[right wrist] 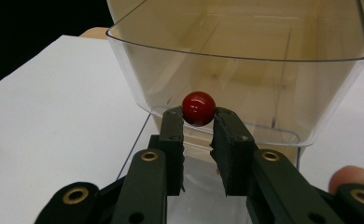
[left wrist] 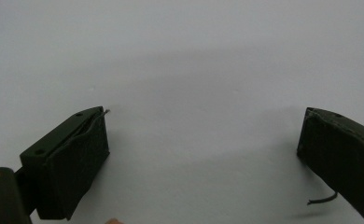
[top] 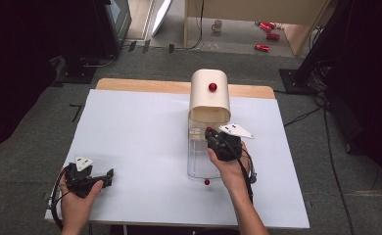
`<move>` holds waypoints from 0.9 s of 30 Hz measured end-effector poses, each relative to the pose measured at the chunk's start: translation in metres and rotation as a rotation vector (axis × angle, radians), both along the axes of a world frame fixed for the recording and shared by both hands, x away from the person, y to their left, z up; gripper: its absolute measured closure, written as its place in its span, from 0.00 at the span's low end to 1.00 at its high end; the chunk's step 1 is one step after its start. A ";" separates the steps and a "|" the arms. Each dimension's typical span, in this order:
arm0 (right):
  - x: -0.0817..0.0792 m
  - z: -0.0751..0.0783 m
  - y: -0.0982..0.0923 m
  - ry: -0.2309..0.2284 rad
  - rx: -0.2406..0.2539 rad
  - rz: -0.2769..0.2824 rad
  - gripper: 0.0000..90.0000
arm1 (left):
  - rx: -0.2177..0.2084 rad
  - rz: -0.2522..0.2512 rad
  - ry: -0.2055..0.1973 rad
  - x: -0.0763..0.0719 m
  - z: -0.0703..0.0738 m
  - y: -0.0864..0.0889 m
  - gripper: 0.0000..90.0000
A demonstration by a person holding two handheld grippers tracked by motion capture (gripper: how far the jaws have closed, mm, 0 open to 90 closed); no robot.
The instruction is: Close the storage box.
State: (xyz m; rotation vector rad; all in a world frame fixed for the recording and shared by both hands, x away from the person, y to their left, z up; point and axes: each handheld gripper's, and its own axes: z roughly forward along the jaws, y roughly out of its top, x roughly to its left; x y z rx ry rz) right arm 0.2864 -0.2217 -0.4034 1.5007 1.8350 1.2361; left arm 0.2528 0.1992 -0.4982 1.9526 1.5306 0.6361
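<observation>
Pinching the small glossy red knob [right wrist: 198,108] of the clear plastic drawer [right wrist: 245,70], our right gripper [right wrist: 198,122] has its fingers closed on it. We see the drawer's long axis running straight away from them into the cream rounded housing [top: 209,93]. Our left gripper [left wrist: 203,140] idles open, well apart.

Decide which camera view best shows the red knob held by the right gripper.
The right gripper view: the red knob sits large and sharp between the right gripper tips. The high view shows it as a small dot.

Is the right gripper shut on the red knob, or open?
Shut on it: the right gripper has its jaws closed on either side of the red knob of the clear container.
</observation>
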 end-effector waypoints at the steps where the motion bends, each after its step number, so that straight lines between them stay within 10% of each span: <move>1: 0.002 0.000 0.000 -0.001 -0.001 -0.002 0.84 | 0.000 0.000 0.000 0.000 0.000 0.000 0.02; 14: 0.010 0.000 -0.001 -0.001 -0.004 -0.001 0.83 | 0.001 0.000 -0.001 0.000 0.000 0.000 0.02; 27: -0.028 -0.004 0.005 0.042 -0.135 0.004 0.18 | 0.003 -0.002 0.001 0.000 0.000 0.000 0.02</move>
